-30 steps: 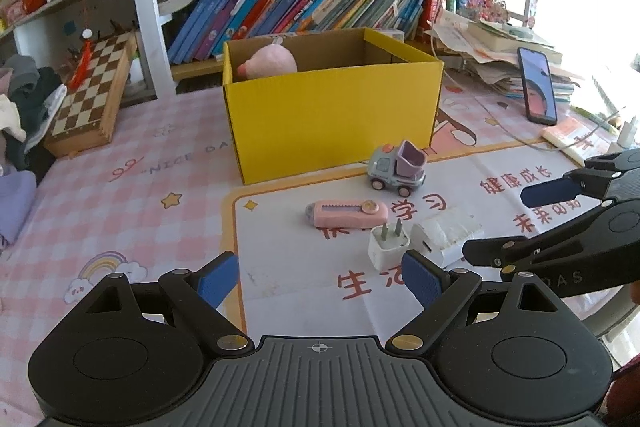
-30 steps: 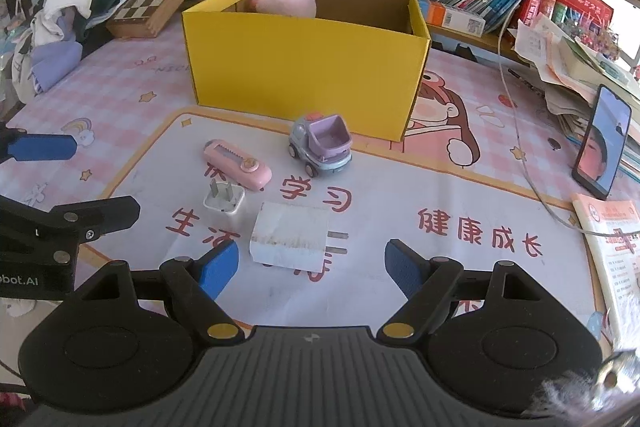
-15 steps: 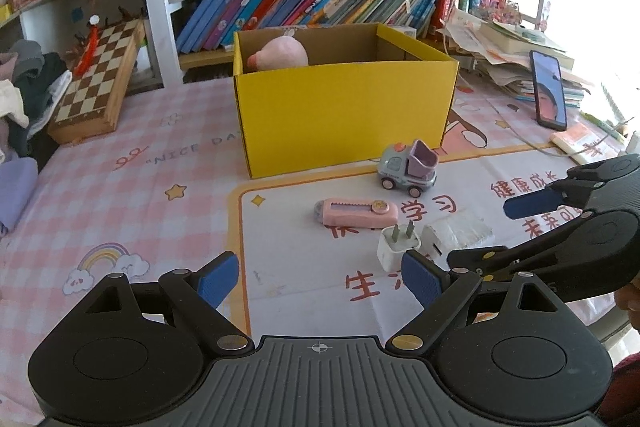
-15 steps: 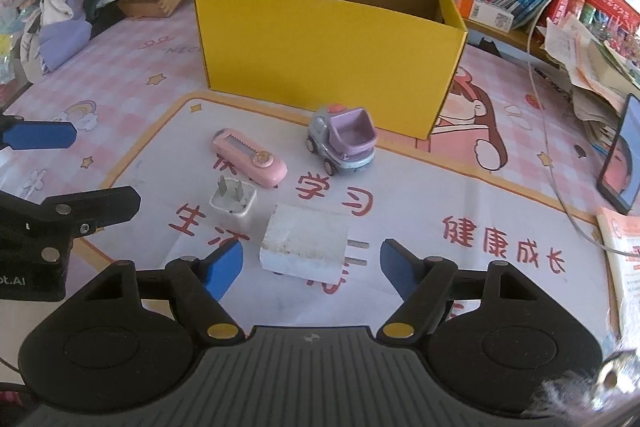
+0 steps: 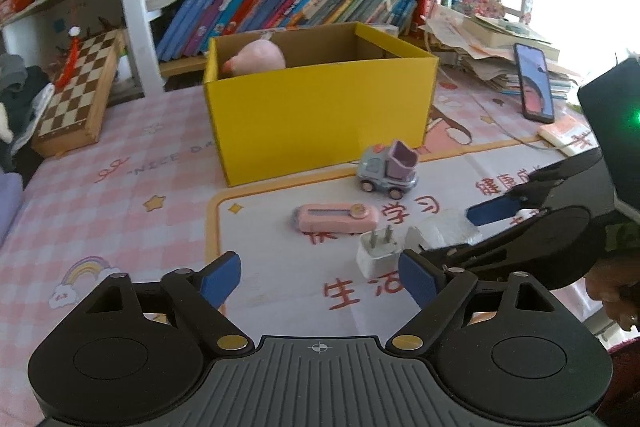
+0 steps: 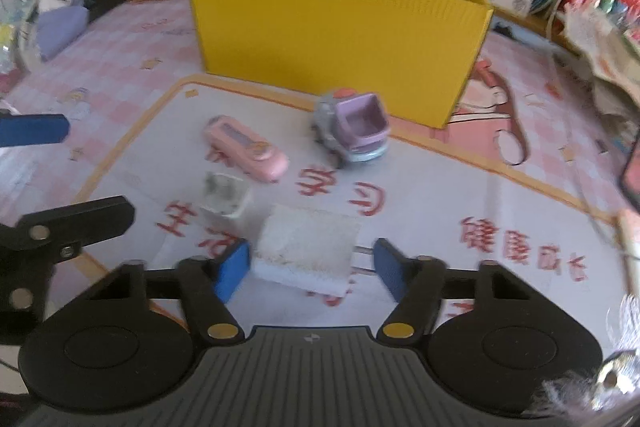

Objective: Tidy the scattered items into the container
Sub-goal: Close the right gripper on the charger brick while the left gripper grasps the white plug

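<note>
White bookshelf (image 5: 132, 11) of books (image 5: 280, 3), pink checked tablecloth (image 5: 100, 211), bright daylight right

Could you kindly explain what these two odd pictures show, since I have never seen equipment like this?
A person holds hand-held tongs in each hand, each with a camera looking along its blue fingers. One picture comes from the left tongs, the other from the right tongs. On the mat lie a white charger, a small plug, a pink case and a toy truck, before a yellow box. The right tongs are closing around the charger, not yet gripping it; the left tongs, also closing a little, hold nothing.
</note>
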`<state>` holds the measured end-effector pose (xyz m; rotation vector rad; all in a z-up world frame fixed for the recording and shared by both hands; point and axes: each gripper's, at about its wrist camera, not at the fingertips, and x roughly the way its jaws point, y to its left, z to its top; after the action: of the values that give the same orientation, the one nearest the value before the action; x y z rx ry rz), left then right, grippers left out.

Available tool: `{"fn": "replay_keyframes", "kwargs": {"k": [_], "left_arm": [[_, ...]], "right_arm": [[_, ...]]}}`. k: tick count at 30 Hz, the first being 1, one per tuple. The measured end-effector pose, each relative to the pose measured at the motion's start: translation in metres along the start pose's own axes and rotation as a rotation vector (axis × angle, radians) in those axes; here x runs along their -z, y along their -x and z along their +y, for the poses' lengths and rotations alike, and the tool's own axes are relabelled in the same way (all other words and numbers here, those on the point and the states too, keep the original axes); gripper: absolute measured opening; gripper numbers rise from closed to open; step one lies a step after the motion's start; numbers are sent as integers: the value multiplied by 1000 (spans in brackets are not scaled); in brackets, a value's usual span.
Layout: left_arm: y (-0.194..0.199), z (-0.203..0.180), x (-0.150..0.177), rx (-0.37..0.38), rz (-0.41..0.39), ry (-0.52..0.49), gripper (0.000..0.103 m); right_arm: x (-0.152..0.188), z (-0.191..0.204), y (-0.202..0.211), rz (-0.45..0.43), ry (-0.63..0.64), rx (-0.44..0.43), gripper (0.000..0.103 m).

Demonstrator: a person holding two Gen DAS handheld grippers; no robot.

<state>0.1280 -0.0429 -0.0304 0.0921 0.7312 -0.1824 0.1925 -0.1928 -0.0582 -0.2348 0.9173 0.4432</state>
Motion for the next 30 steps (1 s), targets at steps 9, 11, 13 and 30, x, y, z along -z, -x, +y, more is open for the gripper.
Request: {"fn": "replay_keyframes", "kwargs": {"k": [9, 11, 13, 30], "left_arm": [[-30, -20, -5, 57, 33, -66, 67], [-37, -24, -5, 63, 45, -88, 65], [-44, -28, -5, 69, 57, -109, 62], [-72, -26, -7, 67, 99, -96, 43]], "right_arm": [[10, -24, 9, 12, -41, 67, 52], [12, -29, 10, 12, -46, 77, 52], [14, -31, 10, 11, -50, 79, 53], [14, -43, -3, 54, -95, 71, 67]]}}
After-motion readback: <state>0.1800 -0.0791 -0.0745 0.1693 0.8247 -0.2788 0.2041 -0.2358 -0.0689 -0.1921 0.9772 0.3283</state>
